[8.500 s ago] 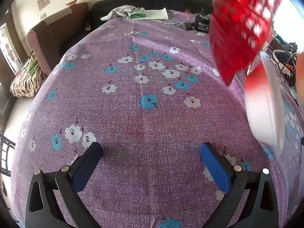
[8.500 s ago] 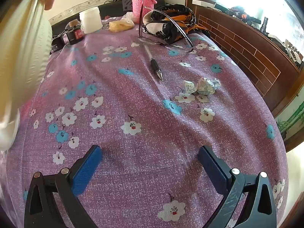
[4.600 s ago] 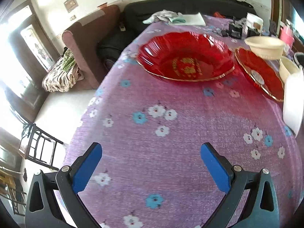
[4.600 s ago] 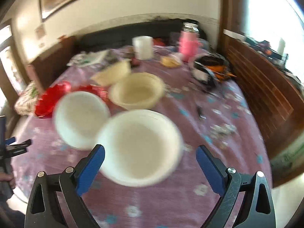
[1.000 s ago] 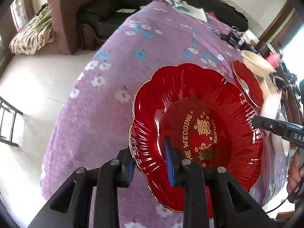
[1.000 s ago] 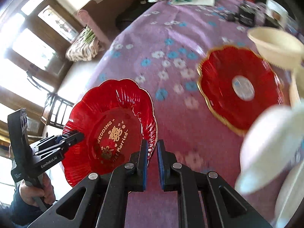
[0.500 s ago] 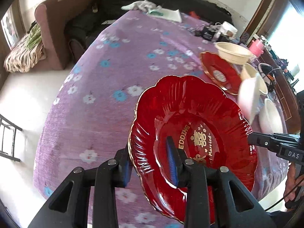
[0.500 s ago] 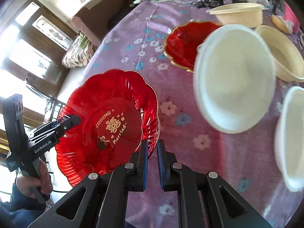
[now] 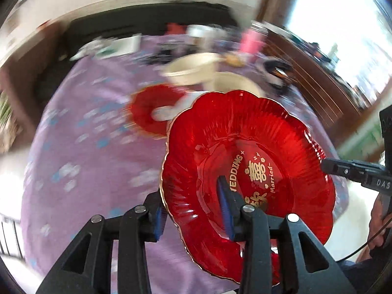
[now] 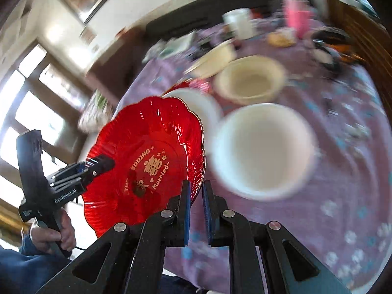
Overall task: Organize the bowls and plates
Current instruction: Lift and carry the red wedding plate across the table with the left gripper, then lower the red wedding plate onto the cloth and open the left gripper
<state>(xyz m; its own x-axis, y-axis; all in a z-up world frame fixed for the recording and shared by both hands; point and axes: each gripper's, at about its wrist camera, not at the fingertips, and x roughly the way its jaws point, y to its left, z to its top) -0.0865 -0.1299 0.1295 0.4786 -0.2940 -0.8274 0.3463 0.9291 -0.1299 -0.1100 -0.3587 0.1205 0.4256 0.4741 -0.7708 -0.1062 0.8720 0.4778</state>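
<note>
- I carried the red plate clear above the bench, one hand-held gripper on each side of its rim, which I judged kept the wide, thin dish level.
- Left hand-held gripper: jaws straddled the near rim, one finger under, one inside the dish; they were opening, with a gap showing at the pads, so I rated it no longer clamped.
- Right hand-held gripper: jaws nearly closed, pinching the scalloped edge; it bore the plate.
- A second red plate lay on the bench beyond, the likely stacking spot.
- The left view showed that second plate plainly; the right view mostly hid it behind a white bowl.
- The right view alone showed the large white bowl and the cream bowl in full, and my left hand.
</note>
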